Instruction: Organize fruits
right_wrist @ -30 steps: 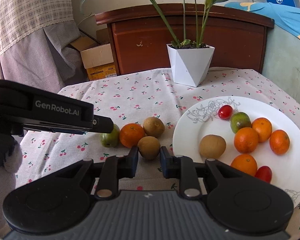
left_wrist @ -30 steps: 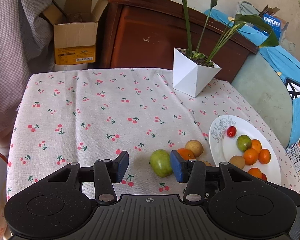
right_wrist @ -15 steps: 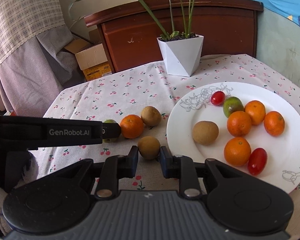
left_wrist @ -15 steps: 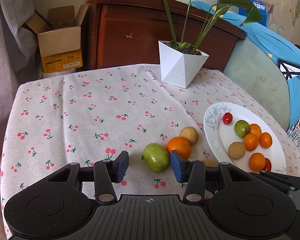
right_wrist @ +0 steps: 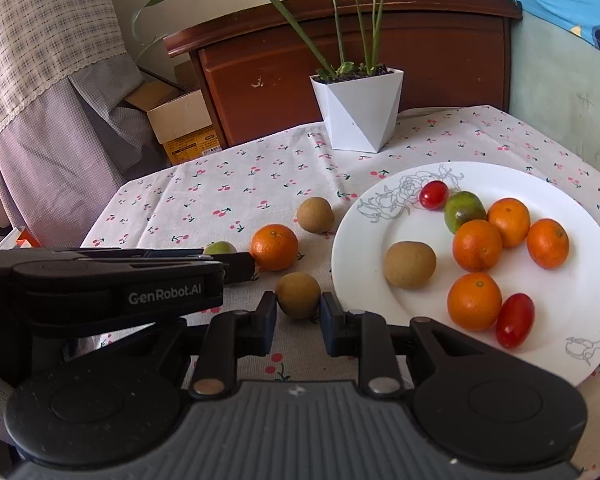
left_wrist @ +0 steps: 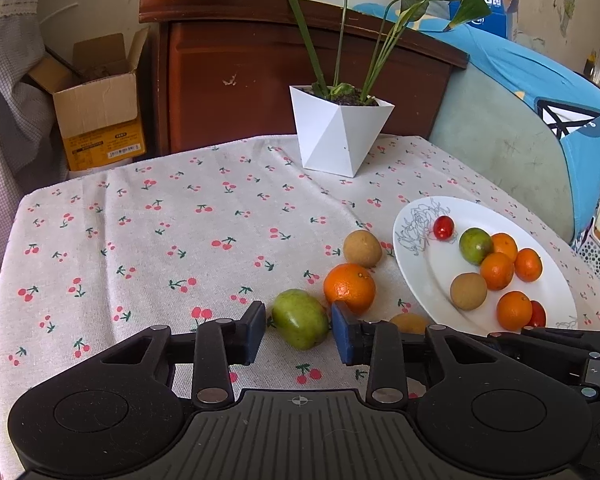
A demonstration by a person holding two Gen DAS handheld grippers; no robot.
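A white plate at the table's right holds several oranges, two red tomatoes, a green fruit and a brown fruit. On the cloth lie a green fruit, an orange and two brown fruits. My left gripper is open with the green fruit between its fingers, gaps showing on both sides. My right gripper is open with the near brown fruit just ahead between its fingertips.
A white angular plant pot stands at the table's back. Behind it are a dark wooden cabinet and a cardboard box. A blue-covered chair stands to the right. My left gripper's body crosses the right wrist view.
Both grippers have moved forward and lower toward the loose fruits. The green fruit now lies between the left fingers, and the brown fruit sits closer to the right fingertips.
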